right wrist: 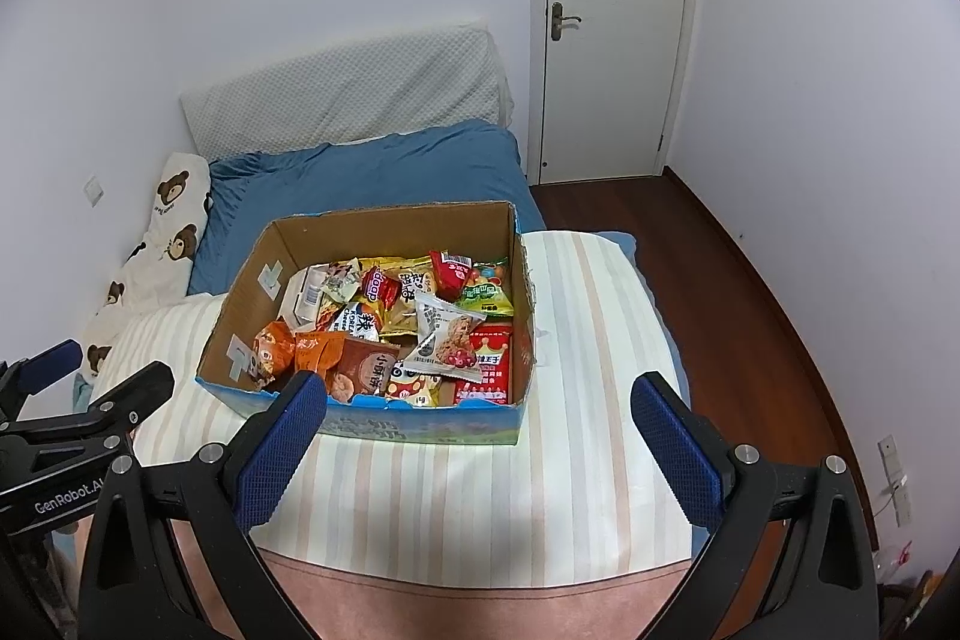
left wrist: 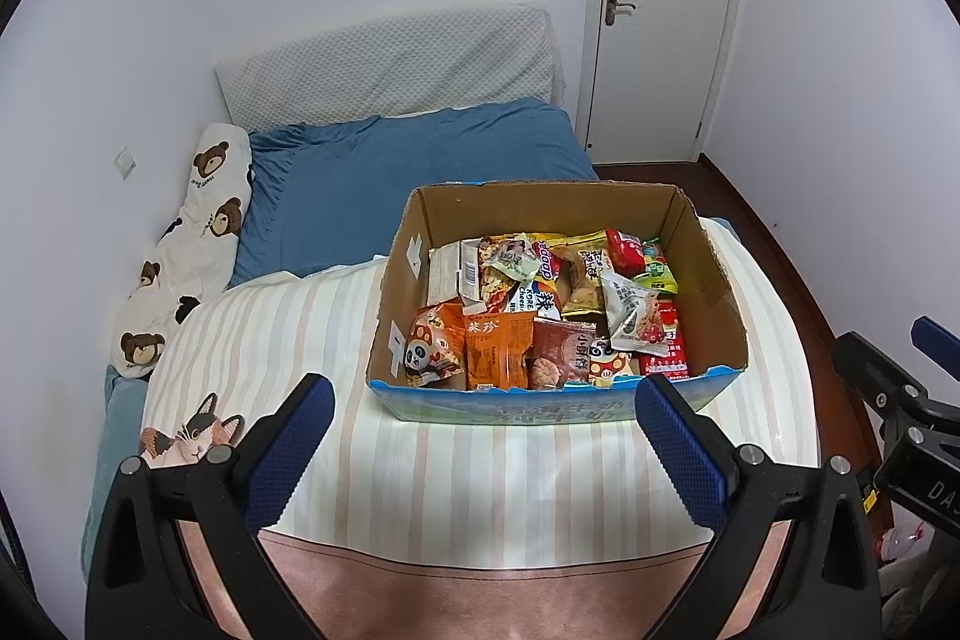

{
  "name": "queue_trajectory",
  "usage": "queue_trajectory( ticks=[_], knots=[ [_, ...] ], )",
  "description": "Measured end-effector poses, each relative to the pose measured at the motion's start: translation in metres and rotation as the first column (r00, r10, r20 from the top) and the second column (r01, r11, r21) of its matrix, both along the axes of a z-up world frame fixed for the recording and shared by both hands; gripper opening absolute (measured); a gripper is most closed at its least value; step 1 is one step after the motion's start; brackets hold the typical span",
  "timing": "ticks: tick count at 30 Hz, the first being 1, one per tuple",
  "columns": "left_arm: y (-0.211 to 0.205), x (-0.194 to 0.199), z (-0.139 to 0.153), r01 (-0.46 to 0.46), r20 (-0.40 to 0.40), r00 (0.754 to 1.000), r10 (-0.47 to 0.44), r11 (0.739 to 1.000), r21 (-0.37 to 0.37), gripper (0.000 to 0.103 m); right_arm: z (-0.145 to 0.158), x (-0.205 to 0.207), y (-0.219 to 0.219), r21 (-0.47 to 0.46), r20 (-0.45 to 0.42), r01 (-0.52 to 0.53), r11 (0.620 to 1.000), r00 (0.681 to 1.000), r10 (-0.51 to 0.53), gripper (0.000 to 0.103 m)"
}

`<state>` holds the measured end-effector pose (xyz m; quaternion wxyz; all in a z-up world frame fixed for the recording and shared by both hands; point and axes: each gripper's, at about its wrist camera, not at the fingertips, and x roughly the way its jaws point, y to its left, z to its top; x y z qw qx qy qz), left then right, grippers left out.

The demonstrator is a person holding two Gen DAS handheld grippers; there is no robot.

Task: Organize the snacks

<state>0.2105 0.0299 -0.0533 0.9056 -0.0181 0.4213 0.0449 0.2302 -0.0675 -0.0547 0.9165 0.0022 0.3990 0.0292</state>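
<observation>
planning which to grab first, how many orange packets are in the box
2, side by side at the cardboard box near left corner: panda packet and plain orange packet on its right. More may lie buried.

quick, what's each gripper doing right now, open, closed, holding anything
Left gripper: open, holding nothing.
Right gripper: open, holding nothing.

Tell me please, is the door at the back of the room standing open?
No, the door sits flush in its frame, with no gap along its edges and its handle level.
</observation>
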Motion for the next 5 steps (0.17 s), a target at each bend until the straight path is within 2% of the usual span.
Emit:
queue_trajectory(
  ticks=[5],
  knots=[
    [-0.0027,-0.0014,0.0029,0.001,0.013,1.0,-0.001,1.0,0.0,0.103,0.0006,-0.0005,0.0005,0.002,0.0,0.0,1.0,1.0,0.0,0.103]
  ],
)
